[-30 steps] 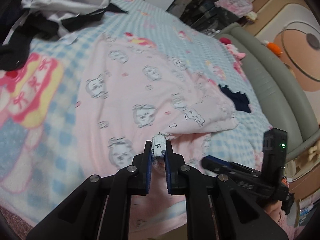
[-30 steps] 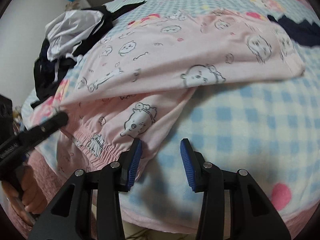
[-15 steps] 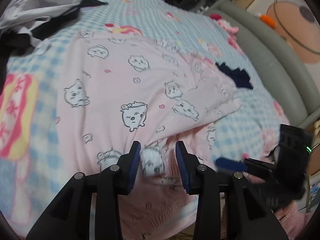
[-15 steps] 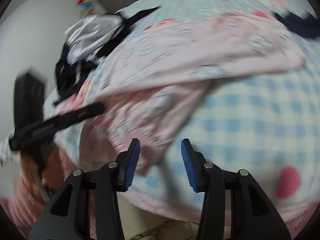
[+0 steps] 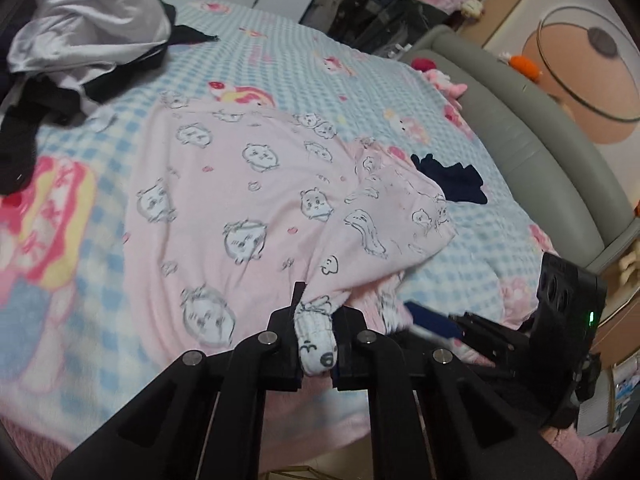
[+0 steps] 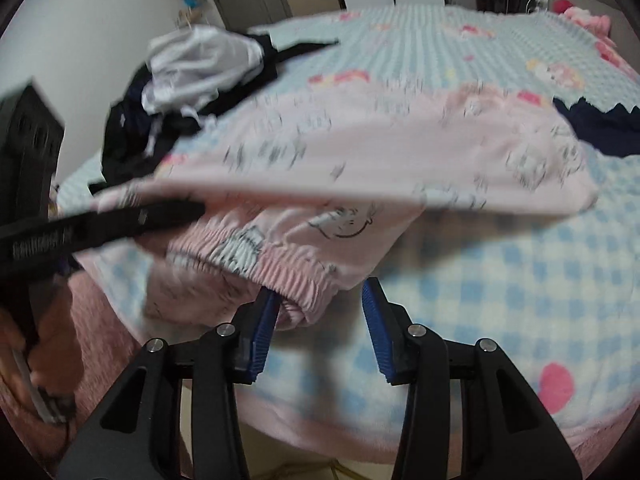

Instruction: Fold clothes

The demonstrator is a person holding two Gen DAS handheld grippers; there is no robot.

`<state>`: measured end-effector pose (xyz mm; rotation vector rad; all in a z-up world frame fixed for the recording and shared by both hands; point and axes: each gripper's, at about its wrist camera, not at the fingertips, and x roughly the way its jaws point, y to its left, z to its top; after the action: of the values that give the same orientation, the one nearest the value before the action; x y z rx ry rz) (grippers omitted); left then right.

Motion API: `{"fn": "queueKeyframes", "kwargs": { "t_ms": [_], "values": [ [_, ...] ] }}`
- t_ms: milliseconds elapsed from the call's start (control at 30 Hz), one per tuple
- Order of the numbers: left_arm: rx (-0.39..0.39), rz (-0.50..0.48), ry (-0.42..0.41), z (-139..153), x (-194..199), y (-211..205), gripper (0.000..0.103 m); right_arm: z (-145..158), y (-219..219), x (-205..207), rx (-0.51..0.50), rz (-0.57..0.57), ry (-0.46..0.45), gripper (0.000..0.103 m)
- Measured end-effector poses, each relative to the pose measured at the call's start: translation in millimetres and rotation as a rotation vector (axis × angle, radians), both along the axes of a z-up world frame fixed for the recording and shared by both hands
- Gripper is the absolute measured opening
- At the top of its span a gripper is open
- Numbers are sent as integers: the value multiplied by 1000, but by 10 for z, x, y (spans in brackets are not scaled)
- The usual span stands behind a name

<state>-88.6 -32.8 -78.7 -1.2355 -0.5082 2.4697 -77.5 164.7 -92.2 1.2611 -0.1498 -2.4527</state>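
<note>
Pink pyjama bottoms (image 5: 248, 184) printed with cartoon animals lie spread on the checked bed cover. My left gripper (image 5: 316, 312) is closing its jaws on a bunched fold at the near edge, and the cloth sticks out between the pads, pulled taut. In the right wrist view the left gripper (image 6: 160, 216) comes in from the left at the edge of the pyjama bottoms (image 6: 380, 148). My right gripper (image 6: 320, 300) stands open. The elastic waistband (image 6: 296, 276) hangs just by its left finger, and the pads do not press on it.
A heap of white and black clothes (image 5: 88, 28) sits at the far left of the bed. A dark navy garment (image 5: 452, 180) lies beyond the pyjamas to the right. The grey padded bed frame (image 5: 540, 152) runs along the right. A hand (image 6: 52, 344) holds the left gripper.
The left gripper let go its pinch, opened around a fold of pink cloth, then shut on it and lifted it. The waistband now sits closer to the right gripper's fingers.
</note>
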Motion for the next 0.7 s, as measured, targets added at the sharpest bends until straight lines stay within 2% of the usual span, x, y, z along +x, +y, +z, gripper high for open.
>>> {"fn": "queueKeyframes", "kwargs": {
  "t_ms": [100, 200, 267, 367, 433, 467, 567, 633, 667, 700],
  "values": [
    [23, 22, -46, -164, 47, -82, 9, -56, 13, -16, -20, -14, -27, 44],
    [65, 36, -117, -415, 69, -111, 9, -215, -47, -38, 26, -29, -79, 44],
    [57, -2, -154, -559, 96, -38, 9, -307, -31, -41, 35, -60, -104, 44],
    [31, -21, -157, -577, 92, 26, 10, -298, 10, -44, -3, -76, -107, 42],
    [43, -35, -145, -501, 55, 14, 12, -251, -33, -37, 5, -37, -71, 35],
    [34, -44, -133, -454, 30, 15, 15, -224, -51, -30, 0, -22, -55, 31],
    [2, -95, -131, -409, -74, 82, 37, -209, -85, -15, -14, 7, -50, 21],
    [-5, -113, -149, -449, -150, 129, 35, -233, -105, -18, 7, 14, -55, 19],
    [-20, -113, -156, -470, -170, 153, 20, -238, -99, -18, 6, 14, -61, 18],
    [-36, -108, -152, -472, -164, 166, 15, -239, -85, -18, -2, 13, -69, 18]
  ]
}}
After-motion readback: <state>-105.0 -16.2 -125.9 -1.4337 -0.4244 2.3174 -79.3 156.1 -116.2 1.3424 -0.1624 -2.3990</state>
